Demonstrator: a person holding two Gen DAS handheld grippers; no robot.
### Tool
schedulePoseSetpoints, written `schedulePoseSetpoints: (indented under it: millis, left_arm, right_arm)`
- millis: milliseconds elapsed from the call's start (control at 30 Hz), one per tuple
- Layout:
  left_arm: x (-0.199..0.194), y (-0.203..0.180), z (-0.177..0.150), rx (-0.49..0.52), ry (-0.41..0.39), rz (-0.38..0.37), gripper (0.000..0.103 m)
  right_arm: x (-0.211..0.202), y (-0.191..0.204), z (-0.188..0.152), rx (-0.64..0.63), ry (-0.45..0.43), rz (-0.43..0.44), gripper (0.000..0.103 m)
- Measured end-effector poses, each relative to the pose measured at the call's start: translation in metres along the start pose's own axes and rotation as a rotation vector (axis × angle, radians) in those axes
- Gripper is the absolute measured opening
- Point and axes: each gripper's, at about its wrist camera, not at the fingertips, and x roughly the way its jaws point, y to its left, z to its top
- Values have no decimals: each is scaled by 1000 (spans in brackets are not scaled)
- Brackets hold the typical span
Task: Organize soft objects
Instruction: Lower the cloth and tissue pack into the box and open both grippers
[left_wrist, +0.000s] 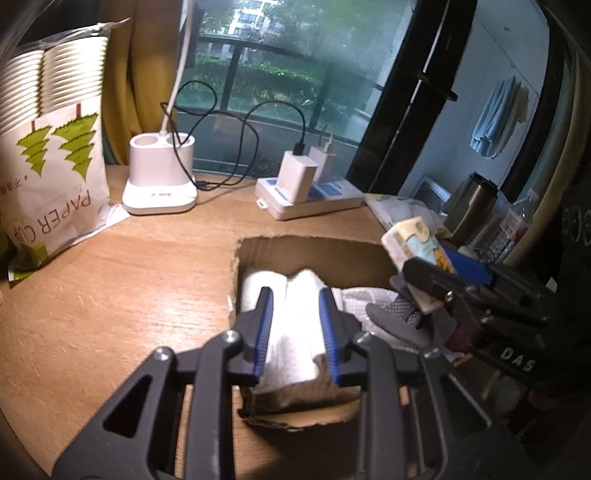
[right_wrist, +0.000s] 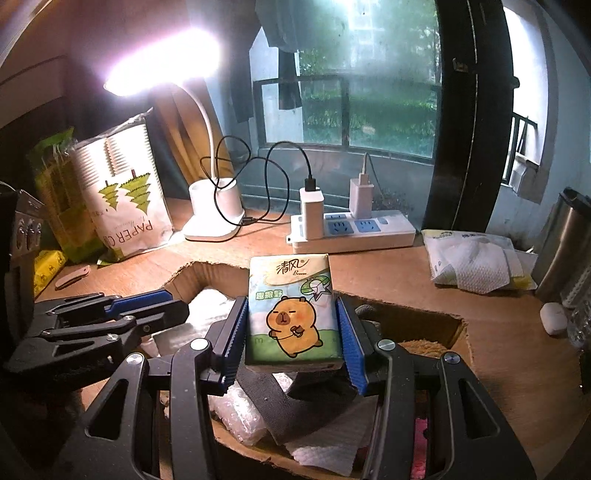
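The right claw (right_wrist: 291, 332) gripped a capybara-print tissue pack (right_wrist: 291, 310) above the cardboard box (right_wrist: 458, 332) on the worktop (left_wrist: 110, 295). The left claw (left_wrist: 295, 332) hovered, narrowly parted, over folded white paper towels (left_wrist: 291, 332) inside. Released tilted, the pack could land on the grey cloth (right_wrist: 295, 402) and slide askew.

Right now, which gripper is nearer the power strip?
Right, marginally. The right gripper, holding the tissue pack, sits over the box below the power strip; the left gripper is further left.
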Motion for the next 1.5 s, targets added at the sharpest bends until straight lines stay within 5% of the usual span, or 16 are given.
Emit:
schedulePoseSetpoints:
  millis: [500,667,700,733,800,1500]
  left_arm:
    - [-16,4,5,10,-46,-6,27]
    - [-20,3,6,16,-51,7,29]
    - [-22,2,6,19,-53,7,36]
    - [-24,1,6,22,-55,6,55]
    - [-29,1,6,12,-71,-3,69]
    - [-69,-22,1,63,-123,9,70]
  right_arm:
    - [30,12,-4,-7,81,9,50]
    - [24,12,-1,-6,69,0,61]
    - [22,12,-1,-5,64,-2,61]
    - [20,12,0,-5,60,-2,61]
    - [16,12,1,-4,52,-6,61]
    - [-46,7,-6,-1,-15,-50,61]
